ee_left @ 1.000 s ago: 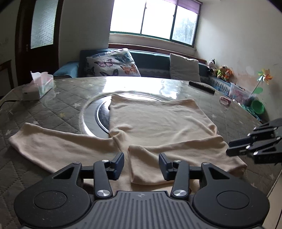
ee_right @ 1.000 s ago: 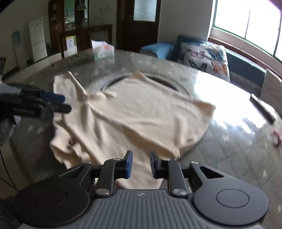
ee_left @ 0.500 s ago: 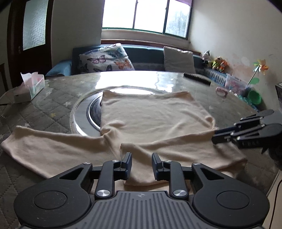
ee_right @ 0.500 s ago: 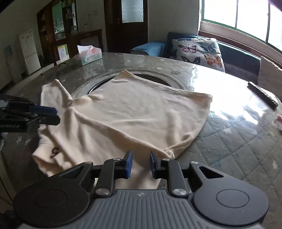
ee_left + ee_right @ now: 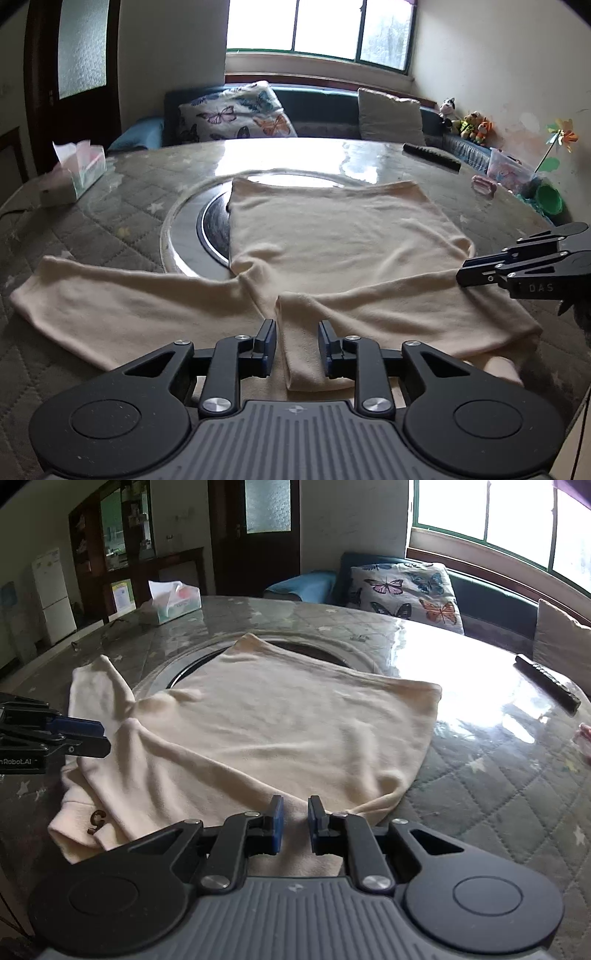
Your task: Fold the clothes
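**Cream top half-folded, both grippers waiting at its near edge**

Daylight is pouring through a wide window onto a round, glass-topped desk (image 5: 155,192) that is carrying a cream long-sleeved top (image 5: 332,236), spread flat with its hem toward the window and its neckline toward the person. One sleeve (image 5: 122,295) is lying stretched straight out to the left; the other sleeve (image 5: 388,306) is already lying folded across the body, its cuff end pointing toward the near edge.

That folded cuff is sitting directly ahead of the left gripper (image 5: 297,347), whose jaws are standing apart and holding nothing, one on either side of the cuff strip. The right gripper (image 5: 295,825) is hovering low over the shoulder on its own side, jaws parted by a narrow gap with cloth showing beneath them; whether they are touching it I cannot tell.

The next fold is probably turning on the outstretched sleeve. Its long axis is running sideways, away to the left of the left gripper, which is the nearer of the two.

A tissue box (image 5: 74,173) and a dark remote (image 5: 432,157) are resting well clear of the cloth, and a sofa with a butterfly cushion (image 5: 236,114) is standing under the window.
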`<state>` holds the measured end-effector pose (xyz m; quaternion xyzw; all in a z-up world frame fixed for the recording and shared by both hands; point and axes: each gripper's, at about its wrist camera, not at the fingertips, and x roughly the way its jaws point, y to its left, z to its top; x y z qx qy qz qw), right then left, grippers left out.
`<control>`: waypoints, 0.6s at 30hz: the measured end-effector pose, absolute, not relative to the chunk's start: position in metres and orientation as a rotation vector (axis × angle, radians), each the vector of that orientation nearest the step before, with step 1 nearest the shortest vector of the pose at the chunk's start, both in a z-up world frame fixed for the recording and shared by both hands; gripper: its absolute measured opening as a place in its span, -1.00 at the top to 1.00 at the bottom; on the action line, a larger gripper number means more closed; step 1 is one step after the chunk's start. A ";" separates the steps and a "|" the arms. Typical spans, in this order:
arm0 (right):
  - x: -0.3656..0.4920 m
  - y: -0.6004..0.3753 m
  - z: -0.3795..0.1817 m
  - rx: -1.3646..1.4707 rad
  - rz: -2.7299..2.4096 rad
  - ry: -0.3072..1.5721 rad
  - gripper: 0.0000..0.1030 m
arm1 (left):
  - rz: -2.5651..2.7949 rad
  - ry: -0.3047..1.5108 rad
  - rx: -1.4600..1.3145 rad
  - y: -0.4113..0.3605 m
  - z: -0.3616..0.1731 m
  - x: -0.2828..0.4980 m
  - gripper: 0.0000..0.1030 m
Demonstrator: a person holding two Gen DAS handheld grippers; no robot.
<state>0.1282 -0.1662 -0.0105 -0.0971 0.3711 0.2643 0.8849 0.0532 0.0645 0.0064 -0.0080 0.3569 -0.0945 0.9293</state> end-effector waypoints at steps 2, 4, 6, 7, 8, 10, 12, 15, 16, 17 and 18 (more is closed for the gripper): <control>0.130 -0.168 -0.012 -0.188 0.544 0.776 0.76 | -0.197 0.730 -0.020 0.067 0.006 0.052 0.77; 0.131 -0.168 -0.012 -0.182 0.541 0.777 0.76 | -0.198 0.726 -0.024 0.070 0.007 0.049 0.89; 0.130 -0.166 -0.010 -0.193 0.541 0.773 0.72 | -0.198 0.718 -0.023 0.072 0.009 0.046 0.95; 0.128 -0.163 -0.008 -0.202 0.547 0.766 0.70 | -0.200 0.714 -0.020 0.072 0.010 0.045 0.96; 0.127 -0.159 -0.007 -0.210 0.560 0.759 0.69 | -0.201 0.711 -0.018 0.073 0.011 0.044 0.96; 0.124 -0.149 -0.005 -0.217 0.597 0.754 0.69 | -0.200 0.713 -0.017 0.073 0.010 0.044 0.96; 0.121 -0.137 -0.007 -0.233 0.636 0.756 0.69 | -0.198 0.715 -0.023 0.075 0.010 0.043 0.96; 0.117 -0.119 -0.010 -0.259 0.688 0.761 0.69 | -0.188 0.715 -0.041 0.081 0.013 0.043 0.91; 0.115 -0.111 -0.011 -0.271 0.706 0.759 0.69 | -0.178 0.711 -0.042 0.083 0.013 0.042 0.89; 0.113 -0.104 -0.012 -0.281 0.723 0.756 0.69 | -0.165 0.709 -0.047 0.088 0.014 0.042 0.89; 0.111 -0.098 -0.013 -0.288 0.736 0.752 0.69 | -0.151 0.707 -0.053 0.092 0.015 0.042 0.89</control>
